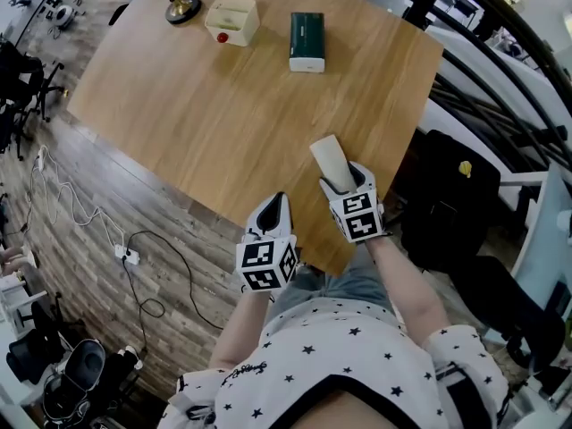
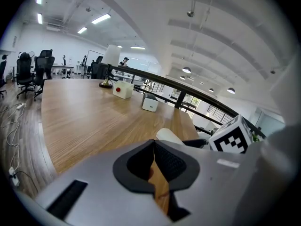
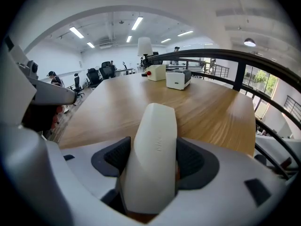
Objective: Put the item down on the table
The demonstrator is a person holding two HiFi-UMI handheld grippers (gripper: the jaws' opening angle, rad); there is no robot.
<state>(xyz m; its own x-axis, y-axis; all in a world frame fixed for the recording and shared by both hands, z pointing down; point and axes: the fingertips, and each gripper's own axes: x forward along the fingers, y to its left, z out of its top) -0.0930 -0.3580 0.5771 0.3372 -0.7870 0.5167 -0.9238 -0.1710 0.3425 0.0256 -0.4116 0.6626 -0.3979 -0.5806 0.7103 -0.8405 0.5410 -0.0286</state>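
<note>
Wood-grain table (image 1: 223, 123), plank floor (image 1: 80, 177), open office; right gripper (image 1: 347, 184) clamps cream item (image 1: 327, 157), left gripper (image 1: 277, 202) pinched closed, empty.

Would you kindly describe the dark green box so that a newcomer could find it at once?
On the wooden table, look to the end far from the person, where three things stand in a row. The dark green box is rightmost, beside a cream box with a red knob; it alone is dark, with a white base.
</note>
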